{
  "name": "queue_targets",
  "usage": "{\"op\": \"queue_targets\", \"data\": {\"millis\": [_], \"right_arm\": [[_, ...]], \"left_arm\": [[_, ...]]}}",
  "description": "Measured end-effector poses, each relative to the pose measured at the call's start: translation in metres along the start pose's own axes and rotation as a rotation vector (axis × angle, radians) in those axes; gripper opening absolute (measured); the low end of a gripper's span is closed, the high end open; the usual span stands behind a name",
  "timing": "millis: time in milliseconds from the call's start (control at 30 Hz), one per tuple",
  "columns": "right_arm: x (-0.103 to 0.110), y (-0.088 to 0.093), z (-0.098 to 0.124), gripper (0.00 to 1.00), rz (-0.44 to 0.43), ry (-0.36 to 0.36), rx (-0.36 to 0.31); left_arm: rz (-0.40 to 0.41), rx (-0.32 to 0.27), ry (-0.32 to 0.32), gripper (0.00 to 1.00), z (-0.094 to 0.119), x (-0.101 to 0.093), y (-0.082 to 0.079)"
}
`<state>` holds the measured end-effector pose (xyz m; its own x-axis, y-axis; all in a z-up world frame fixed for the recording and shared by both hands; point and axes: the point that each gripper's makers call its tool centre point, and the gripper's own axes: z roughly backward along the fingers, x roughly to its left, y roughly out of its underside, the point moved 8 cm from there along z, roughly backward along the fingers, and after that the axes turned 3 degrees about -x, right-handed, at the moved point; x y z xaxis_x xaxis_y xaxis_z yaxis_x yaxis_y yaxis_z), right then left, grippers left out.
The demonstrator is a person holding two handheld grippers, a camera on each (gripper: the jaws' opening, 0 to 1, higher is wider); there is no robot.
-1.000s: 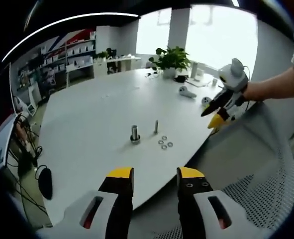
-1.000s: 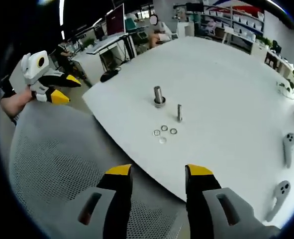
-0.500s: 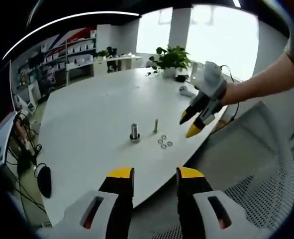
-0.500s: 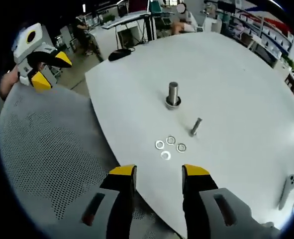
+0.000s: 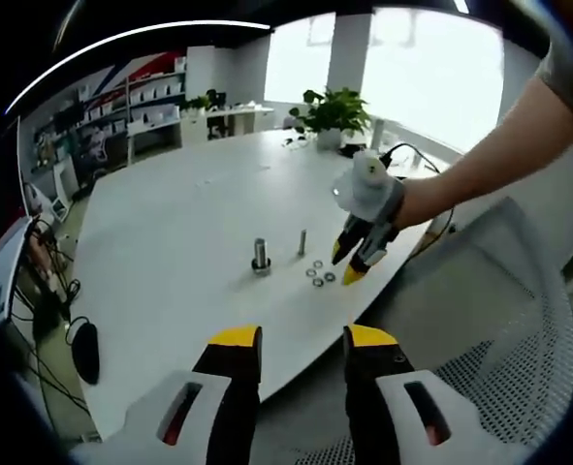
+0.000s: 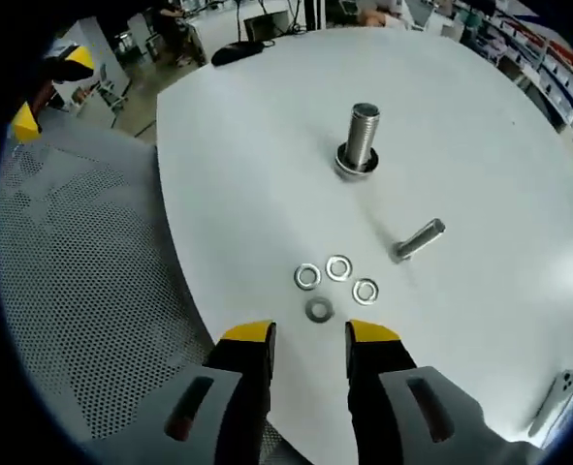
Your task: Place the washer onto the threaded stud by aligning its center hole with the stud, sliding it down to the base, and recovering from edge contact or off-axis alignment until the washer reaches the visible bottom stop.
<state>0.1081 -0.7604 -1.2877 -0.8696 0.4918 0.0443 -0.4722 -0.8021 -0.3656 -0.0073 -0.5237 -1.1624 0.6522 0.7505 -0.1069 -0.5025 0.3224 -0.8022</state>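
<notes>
Descended toward the surface (image 6: 267, 145) edge, the right hand-held gripper (image 6: 310, 334), jaws parted, hovers over four washers (image 6: 319, 310); left hand-held gripper (image 5: 303, 339) open too.

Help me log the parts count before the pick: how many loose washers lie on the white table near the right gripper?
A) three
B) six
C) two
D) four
D: the right gripper view shows four washers lying flat in a small cluster on the table, just ahead of the right gripper and short of the thick threaded stud and the thinner stud.
</notes>
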Motion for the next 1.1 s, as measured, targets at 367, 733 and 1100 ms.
{"op": "queue_targets", "data": {"millis": [367, 733, 1100], "right_arm": [[-0.002, -0.005, -0.012, 0.25, 0.088, 0.018, 0.012], [-0.005, -0.015, -0.015, 0.16, 0.236, -0.021, 0.151], [-0.002, -0.031, -0.023, 0.15, 0.379, -0.058, 0.362]], "left_arm": [[-0.002, 0.007, 0.006, 0.31, -0.001, -0.001, 0.0], [-0.005, 0.008, 0.017, 0.29, -0.001, -0.002, 0.0], [-0.005, 0.0, 0.013, 0.28, -0.001, -0.001, -0.001]]}}
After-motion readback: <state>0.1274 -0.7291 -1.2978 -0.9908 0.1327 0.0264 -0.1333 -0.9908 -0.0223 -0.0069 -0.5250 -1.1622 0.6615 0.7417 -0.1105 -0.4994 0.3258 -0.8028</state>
